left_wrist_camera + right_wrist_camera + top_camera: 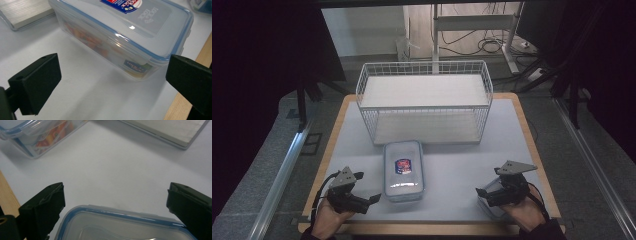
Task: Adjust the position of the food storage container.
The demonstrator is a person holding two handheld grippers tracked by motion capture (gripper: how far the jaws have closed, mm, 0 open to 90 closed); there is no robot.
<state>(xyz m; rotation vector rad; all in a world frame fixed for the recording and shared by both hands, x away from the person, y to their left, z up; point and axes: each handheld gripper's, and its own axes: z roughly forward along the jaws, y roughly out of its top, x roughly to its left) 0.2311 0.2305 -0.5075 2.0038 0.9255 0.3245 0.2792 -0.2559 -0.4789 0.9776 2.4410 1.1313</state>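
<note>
High view has the lidded food container lying on the tabletop just in front of the wire basket, nothing yet lifted. Left tongs gape beside it; right tongs gape over a second clear container. Judged next: closing squarely on a container's sides; basket's front wall may obstruct.

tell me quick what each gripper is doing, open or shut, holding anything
Left gripper: open, holding nothing, beside the box.
Right gripper: open, holding nothing, over a second box.
</note>
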